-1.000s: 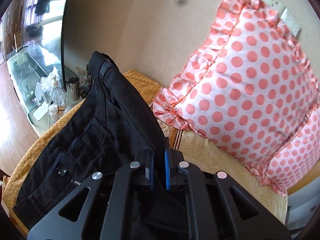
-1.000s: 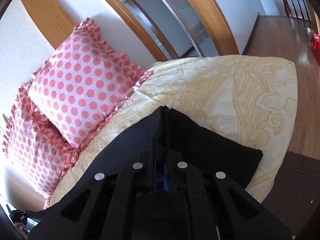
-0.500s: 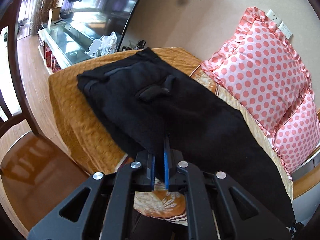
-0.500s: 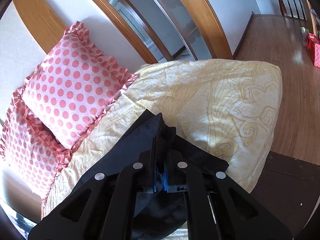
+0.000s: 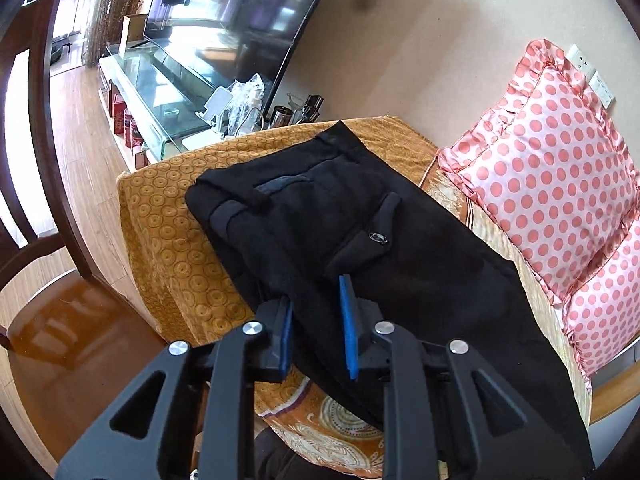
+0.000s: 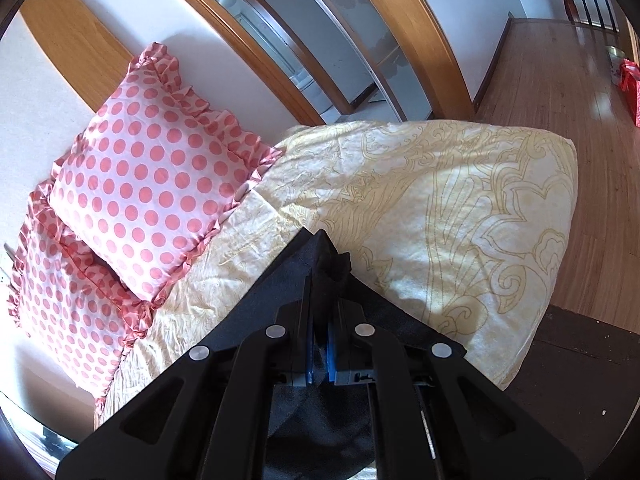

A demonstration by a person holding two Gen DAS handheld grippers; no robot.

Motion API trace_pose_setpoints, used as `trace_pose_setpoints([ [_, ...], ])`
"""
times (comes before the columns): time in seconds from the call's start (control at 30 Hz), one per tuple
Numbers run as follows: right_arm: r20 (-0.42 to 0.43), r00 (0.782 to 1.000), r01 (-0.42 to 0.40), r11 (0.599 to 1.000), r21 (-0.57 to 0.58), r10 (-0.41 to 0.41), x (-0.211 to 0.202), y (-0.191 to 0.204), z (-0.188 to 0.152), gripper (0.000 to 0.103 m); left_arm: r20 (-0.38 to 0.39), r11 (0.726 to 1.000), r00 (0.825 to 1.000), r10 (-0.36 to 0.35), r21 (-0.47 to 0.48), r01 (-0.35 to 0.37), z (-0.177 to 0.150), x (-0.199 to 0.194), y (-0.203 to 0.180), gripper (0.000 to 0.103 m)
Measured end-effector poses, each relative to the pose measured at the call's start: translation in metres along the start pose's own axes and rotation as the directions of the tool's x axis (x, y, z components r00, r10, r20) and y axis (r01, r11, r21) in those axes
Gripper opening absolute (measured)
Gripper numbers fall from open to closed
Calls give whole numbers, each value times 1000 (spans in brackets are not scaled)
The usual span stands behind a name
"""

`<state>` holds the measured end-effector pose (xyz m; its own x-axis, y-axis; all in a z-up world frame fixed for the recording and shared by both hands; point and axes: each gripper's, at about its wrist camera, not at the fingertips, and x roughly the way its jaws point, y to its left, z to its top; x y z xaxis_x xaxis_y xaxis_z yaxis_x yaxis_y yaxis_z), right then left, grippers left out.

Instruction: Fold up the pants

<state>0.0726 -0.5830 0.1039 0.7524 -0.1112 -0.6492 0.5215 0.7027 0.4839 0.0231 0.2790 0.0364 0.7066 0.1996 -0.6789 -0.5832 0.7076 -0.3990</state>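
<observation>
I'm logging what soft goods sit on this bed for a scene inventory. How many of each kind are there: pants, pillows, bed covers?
Black pants: 1
Pink polka-dot pillows: 2, upper and lower
Bed covers: 2, orange patterned cover and pale yellow quilt
Total: 5

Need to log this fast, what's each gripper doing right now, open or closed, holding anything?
Left gripper: open, pads apart around the black pants, not clamping.
Right gripper: shut on the black pants, fabric pinched between its pads.
</observation>
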Motion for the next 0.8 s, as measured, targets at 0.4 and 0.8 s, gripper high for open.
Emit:
trace_pose_setpoints([
  [0.4,-114,986,120,992,-34,-123,8,-32,-28,5,-11,997,1000,28,78,-27,11,-7,3,13],
  [0.8,-81,984,155,986,-67,-160,-14,-35,-30,36,13,979,997,78,190,-79,-5,-21,-8,46],
])
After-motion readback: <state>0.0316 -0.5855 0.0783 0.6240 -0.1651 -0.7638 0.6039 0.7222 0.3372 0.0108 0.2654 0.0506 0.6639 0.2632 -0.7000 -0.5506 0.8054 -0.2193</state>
